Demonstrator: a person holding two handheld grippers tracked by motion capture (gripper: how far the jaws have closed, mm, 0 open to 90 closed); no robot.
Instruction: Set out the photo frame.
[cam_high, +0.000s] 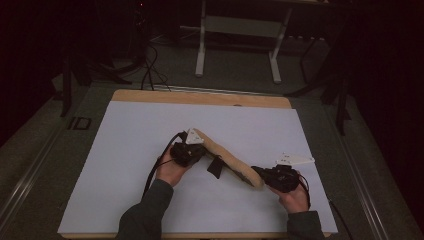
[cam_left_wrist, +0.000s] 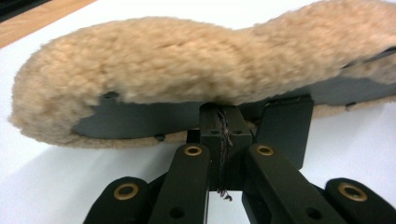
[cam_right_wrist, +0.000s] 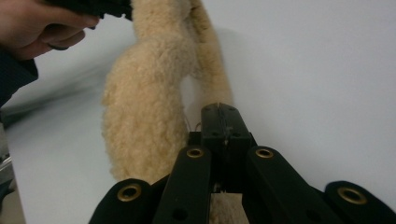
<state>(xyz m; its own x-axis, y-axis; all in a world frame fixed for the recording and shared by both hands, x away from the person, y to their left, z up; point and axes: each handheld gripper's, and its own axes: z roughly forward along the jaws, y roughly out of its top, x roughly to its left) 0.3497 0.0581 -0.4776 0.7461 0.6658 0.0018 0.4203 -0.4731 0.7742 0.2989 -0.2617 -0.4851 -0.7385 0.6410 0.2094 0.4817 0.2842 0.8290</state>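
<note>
Both clamped on the fleece pad (cam_high: 227, 159) — left gripper (cam_left_wrist: 219, 121), right gripper (cam_right_wrist: 219, 123); could slip free — thin pinches, pulling apart.

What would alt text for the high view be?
A person at a white-covered table holds a long tan fleecy pad at both ends, the left tool shut on its far end and the right tool shut on its near end. The pad runs diagonally, with a black strap beneath its middle. The room around is dark.
</note>
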